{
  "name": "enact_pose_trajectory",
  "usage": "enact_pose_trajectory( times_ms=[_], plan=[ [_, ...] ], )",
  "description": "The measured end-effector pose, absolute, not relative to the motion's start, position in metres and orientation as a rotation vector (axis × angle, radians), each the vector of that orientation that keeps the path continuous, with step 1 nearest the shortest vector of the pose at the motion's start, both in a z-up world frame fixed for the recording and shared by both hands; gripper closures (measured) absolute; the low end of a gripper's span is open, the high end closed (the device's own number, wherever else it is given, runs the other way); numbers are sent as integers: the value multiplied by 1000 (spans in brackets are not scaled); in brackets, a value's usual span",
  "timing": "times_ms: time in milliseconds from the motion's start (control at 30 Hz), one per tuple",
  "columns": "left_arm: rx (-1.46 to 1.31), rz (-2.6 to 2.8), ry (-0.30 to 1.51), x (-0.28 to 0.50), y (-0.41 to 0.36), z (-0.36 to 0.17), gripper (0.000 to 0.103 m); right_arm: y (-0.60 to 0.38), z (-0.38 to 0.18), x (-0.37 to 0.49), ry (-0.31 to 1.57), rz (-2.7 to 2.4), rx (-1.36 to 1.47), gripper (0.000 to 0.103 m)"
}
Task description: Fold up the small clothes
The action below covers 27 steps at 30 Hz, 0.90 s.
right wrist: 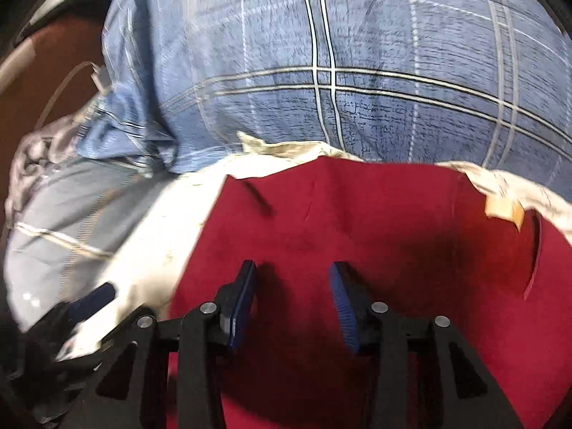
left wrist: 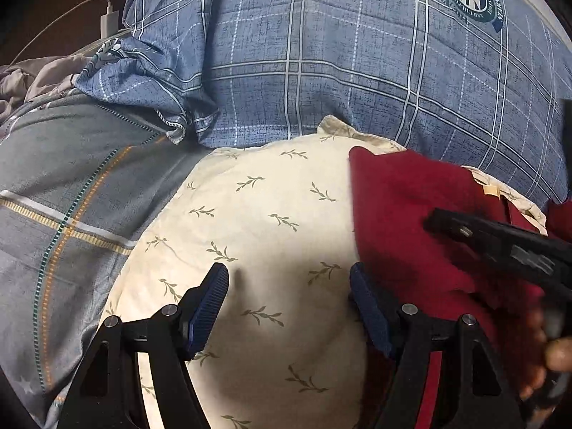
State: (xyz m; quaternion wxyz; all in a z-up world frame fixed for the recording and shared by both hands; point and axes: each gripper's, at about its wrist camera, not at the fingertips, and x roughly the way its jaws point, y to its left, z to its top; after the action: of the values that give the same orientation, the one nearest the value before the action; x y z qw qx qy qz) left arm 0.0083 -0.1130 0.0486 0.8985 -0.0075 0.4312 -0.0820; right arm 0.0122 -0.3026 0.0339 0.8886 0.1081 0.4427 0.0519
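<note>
Lying on the cream leaf-print pillow [left wrist: 271, 221] against the blue plaid bedding [left wrist: 321, 71], the red garment [right wrist: 375, 236] still needs its fold squared. Both tongs hold nothing: the left tongs [left wrist: 289, 307] gape over bare pillow, the right tongs [right wrist: 293, 307] stand parted above the cloth. I would pinch one red edge, lift low, and lay it flat.

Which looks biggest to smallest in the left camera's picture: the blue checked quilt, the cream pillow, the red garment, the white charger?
1. Blue checked quilt
2. Cream pillow
3. Red garment, partly hidden
4. White charger
</note>
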Motion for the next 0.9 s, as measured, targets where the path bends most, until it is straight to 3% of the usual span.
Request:
enact_pose_trajectory(
  times_ms=[133,433,567,700,767,900],
  plan=[
    [-25,-167,894,7,-113,49,33,-291,18,-9,1000,109,140,55],
    [7,-180,862,-4,-122,57,33,-301,34,-41,962,59,184,55],
    [17,-190,853,-6,-127,60,33,-326,47,-43,910,-44,189,47],
    [18,-208,841,-8,-131,64,33,-353,36,-42,924,-149,199,46],
    [11,-232,835,-9,-134,64,33,-363,20,-42,989,-167,215,38],
    [-16,-344,846,-9,-142,63,32,-352,19,-48,955,-163,134,37]
  ],
)
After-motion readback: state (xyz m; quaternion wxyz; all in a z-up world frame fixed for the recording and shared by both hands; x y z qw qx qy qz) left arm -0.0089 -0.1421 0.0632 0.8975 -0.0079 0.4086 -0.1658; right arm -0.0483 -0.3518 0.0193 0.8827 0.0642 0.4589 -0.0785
